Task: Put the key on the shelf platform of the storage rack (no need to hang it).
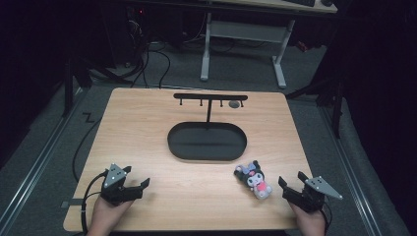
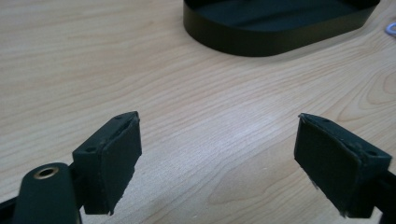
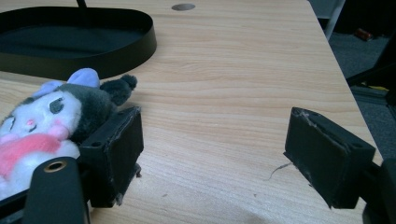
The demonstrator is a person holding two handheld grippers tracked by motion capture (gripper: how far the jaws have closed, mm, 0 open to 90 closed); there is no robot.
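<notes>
A small plush toy (image 1: 255, 180) with a dark hood, white face and pink body lies on the wooden table (image 1: 147, 142) near the front right. My right gripper (image 1: 291, 186) stands open just right of it, and in the right gripper view the plush toy (image 3: 51, 126) lies outside the left jaw. My left gripper (image 1: 137, 186) rests open at the front left with bare wood between its jaws. In the middle of the table sits a black oval tray (image 1: 207, 141), from whose back a black T-shaped hanger stand (image 1: 210, 98) rises.
A small grey round cap (image 1: 234, 104) sits in the tabletop behind the stand. Cables trail over the carpet at the left, and a white desk frame (image 1: 243, 44) stands beyond the table. The table's right edge is close to my right gripper.
</notes>
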